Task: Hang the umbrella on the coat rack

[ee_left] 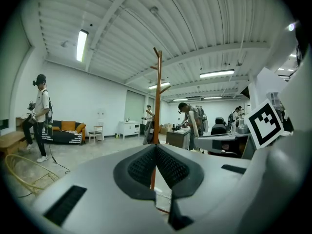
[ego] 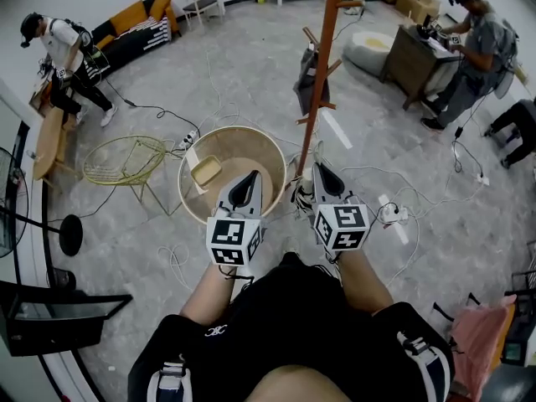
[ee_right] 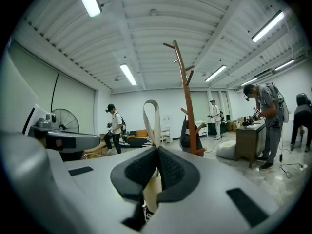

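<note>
Right claw point(ee_right: 157, 150) is clamped fully shut on the beige fabric umbrella point(ee_right: 151, 191), gripping it by its flat beige loop strap point(ee_right: 158, 126). The loop pokes straight up at 12 o'clock from the closed jaws. The umbrella's body only peeks out under them at 6 o'clock, mostly hidden by the claw itself. The tall orange-brown wooden coat rack point(ee_right: 187, 106) stands past the loop at about 1 o'clock, not touching it. In the head view the rack's pole is at 12 o'clock of the right claw, with a dark floppy thing point(ego: 306, 86) hanging on a peg. Left claw point(ee_left: 156, 147) is pinched shut too, holding nothing. It sits at 9 o'clock of the right one, by a round light-wood tub point(ego: 226, 130).
</note>
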Demonstrator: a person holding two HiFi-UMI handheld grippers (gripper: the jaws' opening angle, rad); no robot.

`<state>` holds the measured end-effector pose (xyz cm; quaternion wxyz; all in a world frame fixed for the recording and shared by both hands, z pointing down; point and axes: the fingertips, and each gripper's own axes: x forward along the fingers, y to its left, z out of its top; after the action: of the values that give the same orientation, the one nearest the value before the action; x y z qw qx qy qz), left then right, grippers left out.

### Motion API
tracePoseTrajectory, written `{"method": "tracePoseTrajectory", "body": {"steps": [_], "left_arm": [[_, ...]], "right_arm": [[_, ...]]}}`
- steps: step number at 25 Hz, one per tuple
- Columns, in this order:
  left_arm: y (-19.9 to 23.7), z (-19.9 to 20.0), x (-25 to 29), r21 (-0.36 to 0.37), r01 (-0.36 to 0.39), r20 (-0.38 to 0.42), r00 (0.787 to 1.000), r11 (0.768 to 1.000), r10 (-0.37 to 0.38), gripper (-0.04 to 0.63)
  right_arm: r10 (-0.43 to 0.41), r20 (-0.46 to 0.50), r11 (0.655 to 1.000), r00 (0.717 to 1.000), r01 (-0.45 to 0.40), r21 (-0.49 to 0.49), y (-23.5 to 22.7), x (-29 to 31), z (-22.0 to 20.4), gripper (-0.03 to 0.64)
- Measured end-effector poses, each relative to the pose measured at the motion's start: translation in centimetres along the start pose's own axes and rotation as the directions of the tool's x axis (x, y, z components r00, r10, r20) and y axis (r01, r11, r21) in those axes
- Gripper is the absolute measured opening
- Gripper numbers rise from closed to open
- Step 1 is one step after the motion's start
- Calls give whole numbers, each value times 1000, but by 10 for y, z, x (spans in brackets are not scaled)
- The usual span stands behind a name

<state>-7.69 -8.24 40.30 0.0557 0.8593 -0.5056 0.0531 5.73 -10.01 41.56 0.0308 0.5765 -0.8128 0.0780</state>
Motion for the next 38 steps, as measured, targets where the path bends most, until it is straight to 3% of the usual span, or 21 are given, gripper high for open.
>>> {"method": "tracePoseTrajectory", "body": {"steps": [5,12,20,26,29,34,38], "left_arm": [[23,11,73,-4,-10,-11,1000,1000,10,18],[43,6,170,-11,-23,-58,998,1000,23,18],[60,3,234,6,-76,-112,991,997,76,18],[67,-7,249,14,-85,-144,986,996,86,18],[76,-10,250,12,-97,-155,983,995,98,18],[98,-9,246,2,-105,-160,982,994,104,18],[115,-4,243,11,-95,-148,984,995,96,18]], "right_arm": [[61,-33,998,998,-62,-32,-23,57,-1,18],[78,-132,995,988,-85,-47,-76,139,-26,18],[87,-241,990,967,-111,-87,-121,203,-70,18],[44,-304,988,952,-87,-128,-135,236,-99,18],[-17,-326,982,945,-45,-181,-146,250,-112,18],[-144,-344,943,928,23,-331,-153,271,-127,17],[-236,-373,905,897,63,-420,-154,286,-147,17]]}}
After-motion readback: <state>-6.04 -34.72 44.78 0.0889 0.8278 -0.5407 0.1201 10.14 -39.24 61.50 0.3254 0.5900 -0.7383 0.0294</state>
